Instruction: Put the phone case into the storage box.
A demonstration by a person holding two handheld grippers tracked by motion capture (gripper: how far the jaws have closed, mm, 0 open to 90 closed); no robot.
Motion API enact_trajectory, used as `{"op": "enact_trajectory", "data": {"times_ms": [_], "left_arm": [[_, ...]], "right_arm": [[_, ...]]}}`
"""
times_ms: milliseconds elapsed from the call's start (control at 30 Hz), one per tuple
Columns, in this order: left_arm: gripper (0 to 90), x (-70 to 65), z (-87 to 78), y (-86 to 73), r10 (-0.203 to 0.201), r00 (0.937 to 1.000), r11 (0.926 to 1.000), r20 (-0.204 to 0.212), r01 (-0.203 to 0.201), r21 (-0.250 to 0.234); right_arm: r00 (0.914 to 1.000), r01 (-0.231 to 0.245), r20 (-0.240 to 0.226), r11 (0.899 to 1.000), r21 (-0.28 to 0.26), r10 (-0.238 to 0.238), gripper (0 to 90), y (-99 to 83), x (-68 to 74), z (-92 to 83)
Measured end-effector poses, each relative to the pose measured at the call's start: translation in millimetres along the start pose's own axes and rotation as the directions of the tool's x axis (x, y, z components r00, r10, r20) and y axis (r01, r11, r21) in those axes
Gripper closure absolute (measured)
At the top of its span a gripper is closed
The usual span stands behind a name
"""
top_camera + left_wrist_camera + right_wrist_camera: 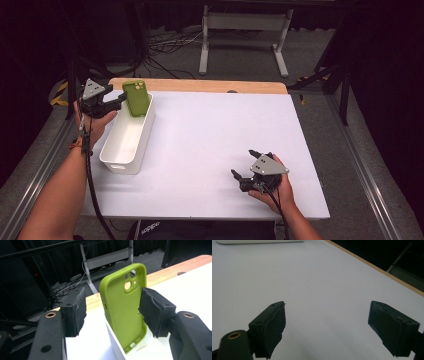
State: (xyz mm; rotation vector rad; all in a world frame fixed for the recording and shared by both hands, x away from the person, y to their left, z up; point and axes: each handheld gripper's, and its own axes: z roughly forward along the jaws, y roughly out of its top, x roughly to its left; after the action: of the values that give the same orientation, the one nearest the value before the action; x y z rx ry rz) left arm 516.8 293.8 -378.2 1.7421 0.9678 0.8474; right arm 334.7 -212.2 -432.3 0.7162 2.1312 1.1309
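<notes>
Right gripper (327, 327): its 2 black jaws rise from the bottom edge and stand wide apart, with nothing between them.
Pads: dark foam on the inner face of each jaw, rough and frayed at the edges (277, 327).
Table (317, 280): a plain white top lies under and beyond the jaws.
Table edge (372, 266): a thin wooden strip runs diagonally across the upper right.
White container (259, 241): just a sliver of its rim at the top left, well apart from the jaws.
Background: dark, with a grey frame at the far right.

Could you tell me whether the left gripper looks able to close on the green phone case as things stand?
Probably yes. The left gripper is open, with the green phone case standing tilted in the end of the white bin between its jaws; one pad is already at its edge, and nothing blocks the other.
</notes>
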Motion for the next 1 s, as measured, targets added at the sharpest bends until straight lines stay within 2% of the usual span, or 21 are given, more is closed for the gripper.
{"op": "enact_trajectory", "data": {"times_ms": [167, 233, 333, 400, 833, 1000], "left_arm": [[36.6, -4.3, -3.4, -0.2, 0.007, 1.0, 0.9999, 0.002, -0.007, 0.01], [34.7, -5.9, -5.0, -0.7, 0.021, 0.9998, 0.9997, -0.003, -0.021, 0.009], [31.9, -8.1, -8.0, -1.6, 0.012, 0.9999, 0.9999, 0.011, -0.013, 0.01], [29.5, -9.0, -10.0, -2.1, 0.028, 0.9996, 0.9995, 0.009, -0.028, 0.016], [17.7, -21.6, -17.7, -4.3, 0.04, 0.9987, 0.9988, 0.032, -0.041, 0.028], [17.6, -25.5, -22.8, -3.8, 0.029, 0.9989, 0.9994, 0.037, -0.03, 0.015]], "right_arm": [[0.9999, -0.001, -0.015, 1.0, -0.004, 0.001, 15.6, 0.4, -0.6, -0.9], [0.9998, 0.0, -0.021, 1.0, -0.009, -0.001, 15.6, 0.9, -1.3, -0.8], [0.9997, 0.001, -0.023, 1.0, -0.012, -0.001, 15.6, 1.4, -2.0, -1.4], [0.9997, 0.002, -0.025, 1.0, -0.012, -0.003, 15.6, 1.2, -1.6, -2.2], [0.9998, 0.014, -0.016, 1.0, -0.022, -0.014, 15.6, 3.5, -0.3, -7.1], [0.9996, 0.025, -0.014, 0.999, -0.023, -0.025, 15.6, 4.5, 1.1, -8.4]]}}
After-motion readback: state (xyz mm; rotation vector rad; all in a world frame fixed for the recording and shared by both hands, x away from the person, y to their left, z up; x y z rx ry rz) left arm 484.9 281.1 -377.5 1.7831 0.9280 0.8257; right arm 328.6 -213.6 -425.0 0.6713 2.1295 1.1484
